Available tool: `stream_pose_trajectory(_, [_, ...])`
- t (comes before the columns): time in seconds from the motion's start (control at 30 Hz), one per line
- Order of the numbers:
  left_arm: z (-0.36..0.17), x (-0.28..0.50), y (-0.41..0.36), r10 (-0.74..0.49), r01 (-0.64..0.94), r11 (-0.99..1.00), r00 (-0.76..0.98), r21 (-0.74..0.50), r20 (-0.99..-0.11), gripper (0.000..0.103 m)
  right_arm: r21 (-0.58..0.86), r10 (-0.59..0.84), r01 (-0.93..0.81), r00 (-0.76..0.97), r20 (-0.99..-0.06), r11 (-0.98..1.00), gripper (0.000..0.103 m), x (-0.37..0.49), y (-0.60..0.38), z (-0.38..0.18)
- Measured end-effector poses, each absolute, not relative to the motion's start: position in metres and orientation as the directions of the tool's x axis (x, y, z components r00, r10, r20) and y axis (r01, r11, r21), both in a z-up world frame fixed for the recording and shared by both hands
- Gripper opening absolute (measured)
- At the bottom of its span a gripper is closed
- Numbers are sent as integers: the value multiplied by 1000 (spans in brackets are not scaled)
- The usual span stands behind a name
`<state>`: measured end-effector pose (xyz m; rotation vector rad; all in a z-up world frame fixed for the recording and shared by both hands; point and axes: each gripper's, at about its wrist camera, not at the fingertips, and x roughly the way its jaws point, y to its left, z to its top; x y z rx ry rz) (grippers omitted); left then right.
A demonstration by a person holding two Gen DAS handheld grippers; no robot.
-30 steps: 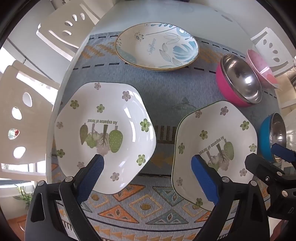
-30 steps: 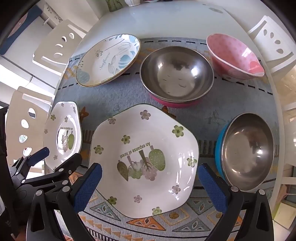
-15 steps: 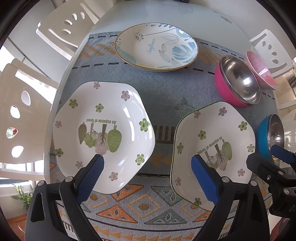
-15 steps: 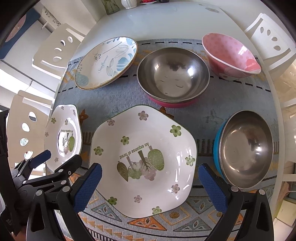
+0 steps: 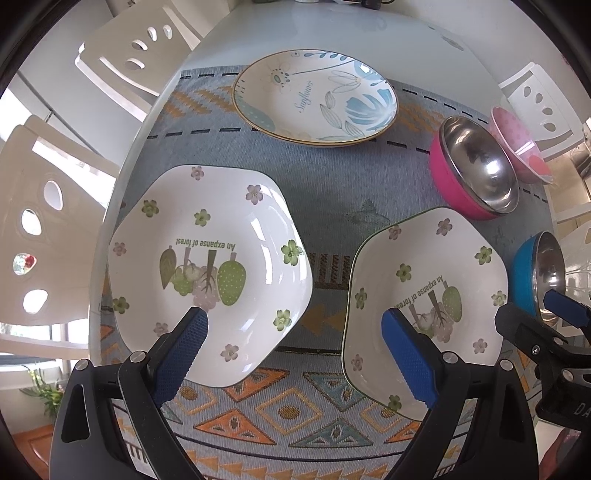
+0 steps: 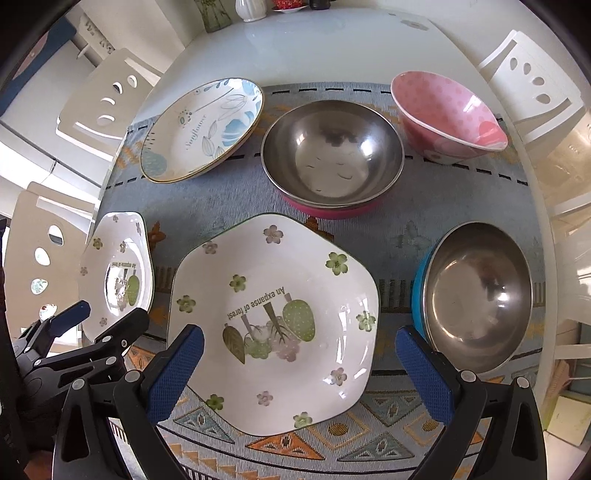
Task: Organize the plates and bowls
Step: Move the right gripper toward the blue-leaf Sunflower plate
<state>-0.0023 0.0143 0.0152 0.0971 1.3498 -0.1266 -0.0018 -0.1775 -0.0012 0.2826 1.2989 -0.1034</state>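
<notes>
Two white hexagonal plates with green flower prints lie side by side on a patterned cloth: the left plate (image 5: 207, 266) (image 6: 118, 273) and the right plate (image 5: 424, 302) (image 6: 273, 317). My left gripper (image 5: 295, 354) hovers open above the gap between them. My right gripper (image 6: 299, 373) hangs open over the right plate's near edge. Behind lie a round blue-leaf plate (image 5: 317, 96) (image 6: 203, 125), a pink-sided steel bowl (image 5: 476, 170) (image 6: 332, 158), a pink dotted bowl (image 5: 517, 144) (image 6: 447, 114) and a blue-sided steel bowl (image 5: 539, 273) (image 6: 476, 291).
The cloth (image 6: 229, 192) covers the near part of a white glass table (image 6: 325, 48). White chairs (image 5: 48, 229) (image 6: 532, 85) stand on both sides. A vase and small items (image 6: 251, 7) sit at the table's far end.
Both grippers have drawn back and lifted slightly, so the dishes sit a little farther off in both views. No dish has moved.
</notes>
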Motion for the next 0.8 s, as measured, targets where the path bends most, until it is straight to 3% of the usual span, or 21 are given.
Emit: stream_pose_trajectory(0.8, [31,17,24,-15,145,989,275,26,-961,94,210,137,200,325,-936,957,103,6,-173,11])
